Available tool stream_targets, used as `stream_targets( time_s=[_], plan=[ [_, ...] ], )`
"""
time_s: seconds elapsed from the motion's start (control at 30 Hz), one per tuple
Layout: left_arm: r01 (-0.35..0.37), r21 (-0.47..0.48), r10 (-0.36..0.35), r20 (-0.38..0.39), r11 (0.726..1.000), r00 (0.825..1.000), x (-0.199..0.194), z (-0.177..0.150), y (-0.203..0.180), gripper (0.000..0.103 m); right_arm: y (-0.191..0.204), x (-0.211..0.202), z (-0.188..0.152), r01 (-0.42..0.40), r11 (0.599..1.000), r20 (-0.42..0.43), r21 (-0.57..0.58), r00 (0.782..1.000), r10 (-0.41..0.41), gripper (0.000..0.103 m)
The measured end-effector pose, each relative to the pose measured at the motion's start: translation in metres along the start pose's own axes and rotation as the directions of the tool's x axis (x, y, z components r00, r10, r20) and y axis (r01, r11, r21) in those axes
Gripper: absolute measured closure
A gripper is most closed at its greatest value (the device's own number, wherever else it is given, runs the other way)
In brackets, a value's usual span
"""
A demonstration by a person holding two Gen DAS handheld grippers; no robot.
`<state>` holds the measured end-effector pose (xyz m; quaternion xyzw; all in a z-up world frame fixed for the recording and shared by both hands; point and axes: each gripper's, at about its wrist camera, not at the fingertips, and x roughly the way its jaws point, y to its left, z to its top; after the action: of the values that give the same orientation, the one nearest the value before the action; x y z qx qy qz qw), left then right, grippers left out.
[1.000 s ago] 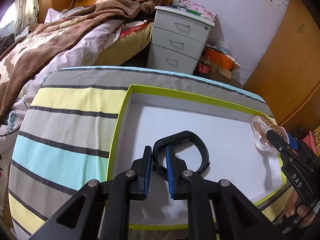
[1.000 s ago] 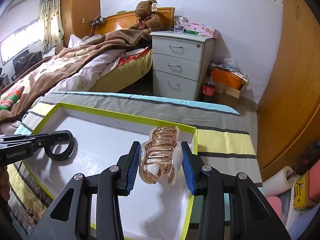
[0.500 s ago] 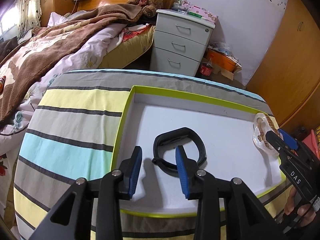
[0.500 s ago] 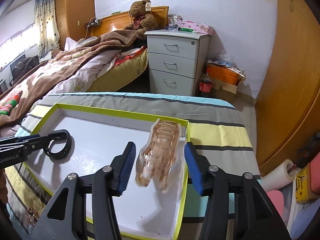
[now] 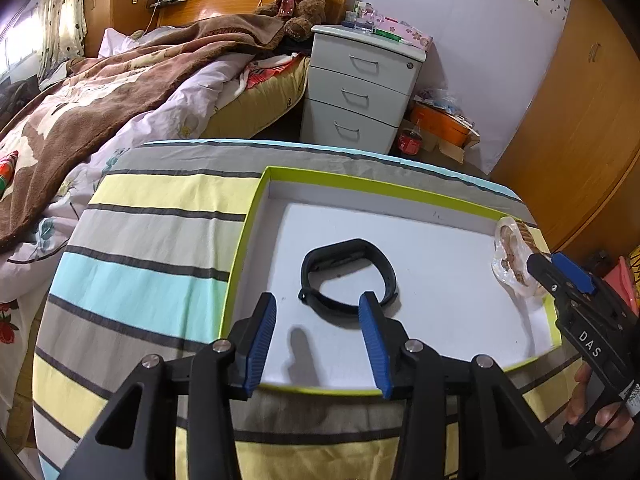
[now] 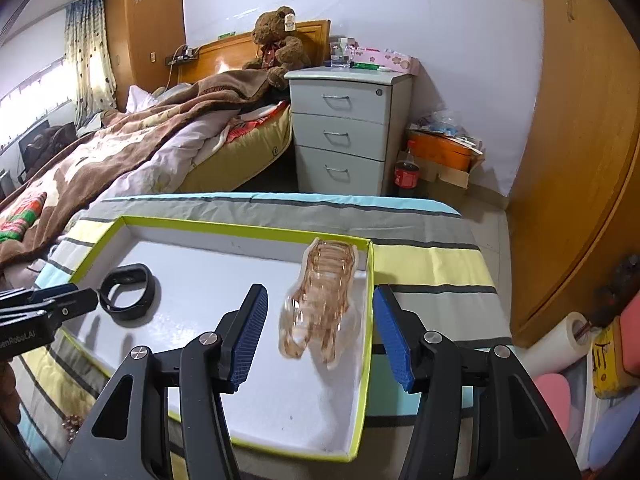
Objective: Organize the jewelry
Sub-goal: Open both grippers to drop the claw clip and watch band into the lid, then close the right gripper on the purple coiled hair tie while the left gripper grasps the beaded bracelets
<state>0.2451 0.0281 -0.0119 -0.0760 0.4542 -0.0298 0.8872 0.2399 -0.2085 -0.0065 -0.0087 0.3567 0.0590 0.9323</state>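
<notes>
Bedroom scene: striped cloth (image 5: 160, 240) in yellow, grey and blue is covering the work surface, with a green-rimmed white tray (image 5: 400, 194) sitting on it. All places below are given relative to that tray.

Black wristband (image 5: 348, 276) is lying flat on the tray floor, roughly mid-tray, toward the near edge. Left gripper (image 5: 318, 340) is hovering over the tray's near edge with its blue-padded jaws spread wide, holding nothing; the band is lying just past the tips, apart from both pads.

Translucent rose-gold hair claw clip (image 6: 322, 300) is sitting inside the tray by its right wall, one end reaching the far right corner. Right gripper (image 6: 320, 330) is also gaping wide at the tray's right side, pads standing either side of the clip without touching it.

Beaded item (image 6: 72, 426) is lying on the cloth outside the tray's near left corner, partly hidden.

Beyond the tray: white three-drawer nightstand (image 6: 346, 136), bed with brown blanket (image 6: 120, 152), teddy bear (image 6: 278, 46).
</notes>
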Motion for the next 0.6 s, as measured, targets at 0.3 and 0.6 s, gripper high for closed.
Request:
stream_targets(
  time_s=[0.3, 0.6],
  plan=[
    [-0.003, 0.020, 0.002, 0.044, 1.000, 0.999, -0.031, -0.014, -0.002, 0.057, 0.008, -0.037, -0.006, -0.016, 1.000, 0.045, 0.016, 0.999, 0.015, 0.047],
    [0.003, 0.027, -0.005, 0.083, 1.000, 0.997, -0.063, -0.031, 0.003, 0.056, 0.016, -0.065, -0.022, -0.017, 1.000, 0.064, 0.018, 0.998, 0.016, 0.047]
  ],
)
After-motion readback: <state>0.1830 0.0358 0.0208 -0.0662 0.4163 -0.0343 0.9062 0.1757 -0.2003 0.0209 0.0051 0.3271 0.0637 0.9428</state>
